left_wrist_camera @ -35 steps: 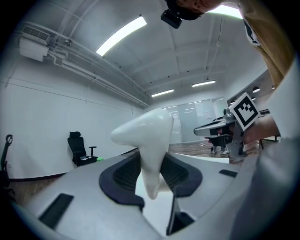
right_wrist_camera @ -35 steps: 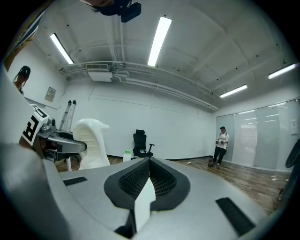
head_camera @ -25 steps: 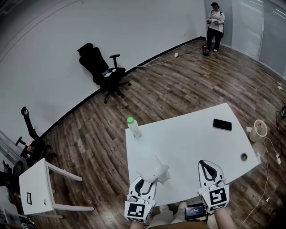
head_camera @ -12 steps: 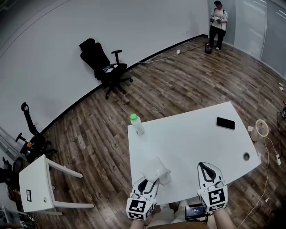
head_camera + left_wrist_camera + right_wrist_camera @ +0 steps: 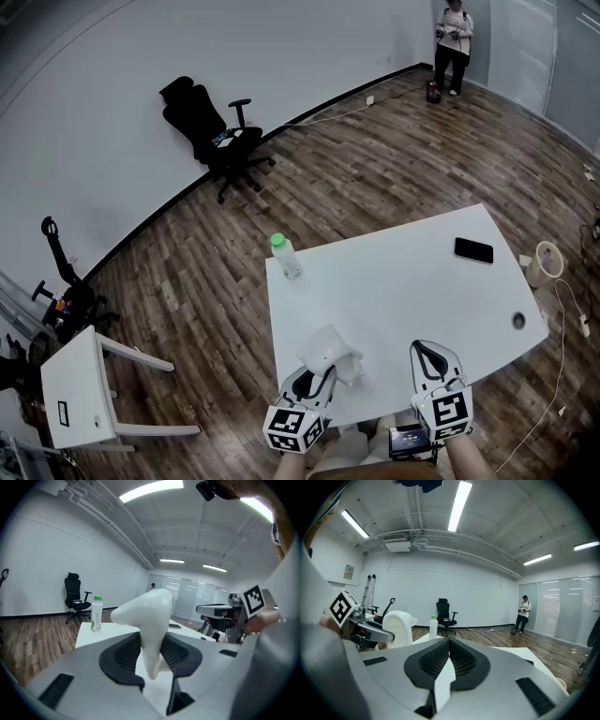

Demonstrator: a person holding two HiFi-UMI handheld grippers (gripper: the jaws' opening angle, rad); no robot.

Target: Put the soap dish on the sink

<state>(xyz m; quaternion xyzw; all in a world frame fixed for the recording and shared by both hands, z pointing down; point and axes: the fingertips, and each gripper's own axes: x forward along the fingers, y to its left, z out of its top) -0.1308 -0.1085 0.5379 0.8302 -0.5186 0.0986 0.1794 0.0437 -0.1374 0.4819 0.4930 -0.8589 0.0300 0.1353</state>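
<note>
Soap dish (image 5: 149, 616): white, stood on edge, long axis rose away from you; your left gripper's (image 5: 317, 377) fingers (image 5: 117, 656) grasped it. Right gripper (image 5: 429, 351): fingers (image 5: 436, 660) were clenched, empty.

Smooth glossy white soap dish (image 5: 150, 616), matt white table (image 5: 403, 281), wood-plank floor (image 5: 187, 281)

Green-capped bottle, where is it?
In the head view, the pale plastic bottle with the green cap stands upright at the far left corner of the white table.

1 soap dish (image 5: 330, 351), 1 bottle (image 5: 284, 258), 2 tables (image 5: 403, 291) (image 5: 77, 386).
</note>
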